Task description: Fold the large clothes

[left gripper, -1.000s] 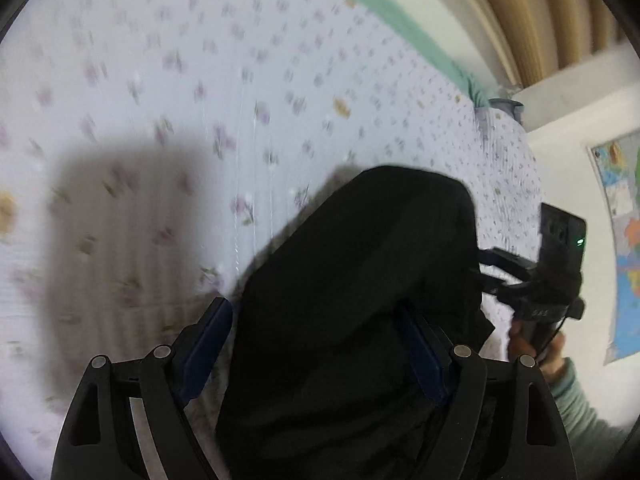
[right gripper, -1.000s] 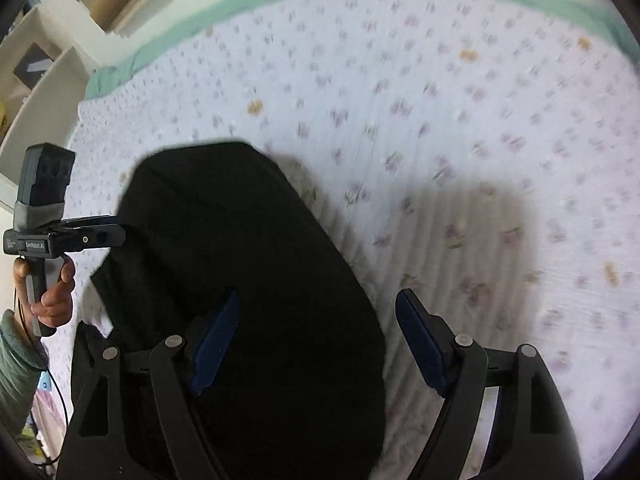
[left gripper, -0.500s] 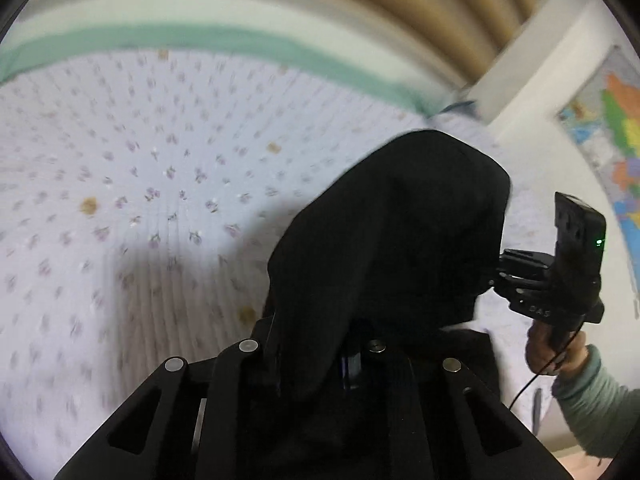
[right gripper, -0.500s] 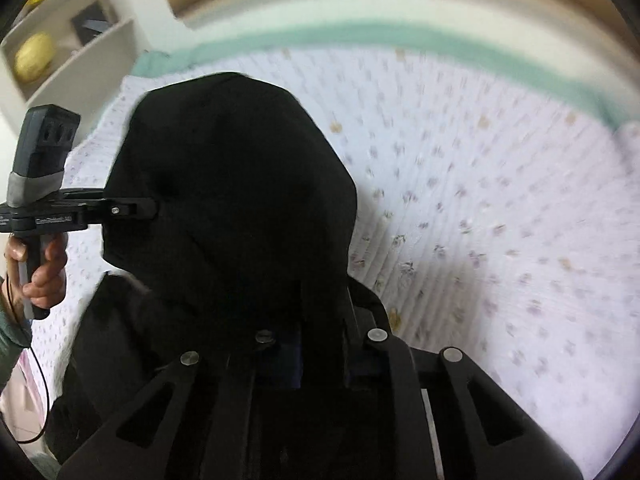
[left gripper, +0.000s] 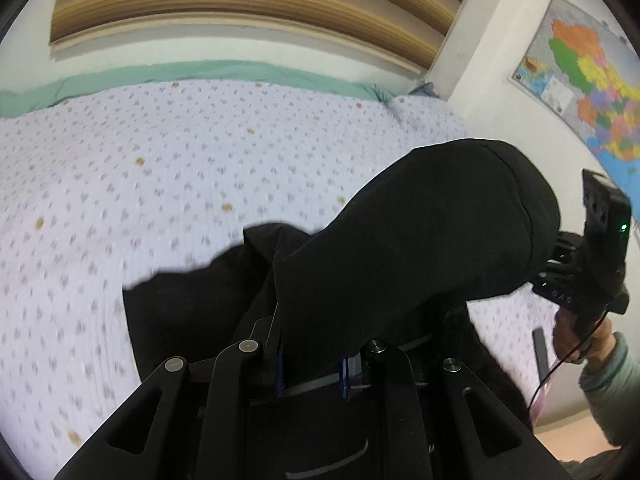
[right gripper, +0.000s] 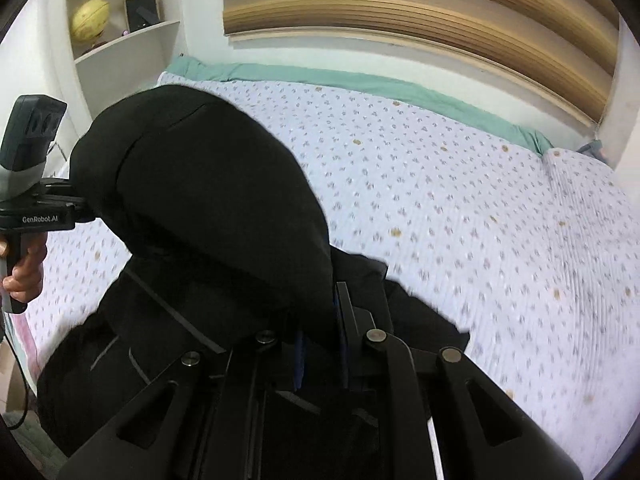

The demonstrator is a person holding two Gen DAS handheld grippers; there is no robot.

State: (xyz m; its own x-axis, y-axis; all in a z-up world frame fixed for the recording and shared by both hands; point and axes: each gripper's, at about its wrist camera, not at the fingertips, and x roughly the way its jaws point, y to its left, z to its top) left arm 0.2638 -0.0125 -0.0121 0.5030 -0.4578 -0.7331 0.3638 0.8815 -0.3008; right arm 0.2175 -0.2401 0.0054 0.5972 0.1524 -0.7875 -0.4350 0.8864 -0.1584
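Both the left gripper [left gripper: 312,368] and right gripper [right gripper: 320,354] clamp an edge of the large black cloth garment [left gripper: 420,240], held raised above the floral-sheeted bed [left gripper: 160,184], likely to fold it over.

A bed [right gripper: 460,200] with a pale floral sheet edged by a green band fills most of the room. Behind it runs a white wall [right gripper: 304,54] with stacked tan wooden slats [left gripper: 240,4]. A coloured map [left gripper: 584,80] hangs on one side, and white shelves [right gripper: 120,36] with a yellow ball [right gripper: 90,20] stand on the other.
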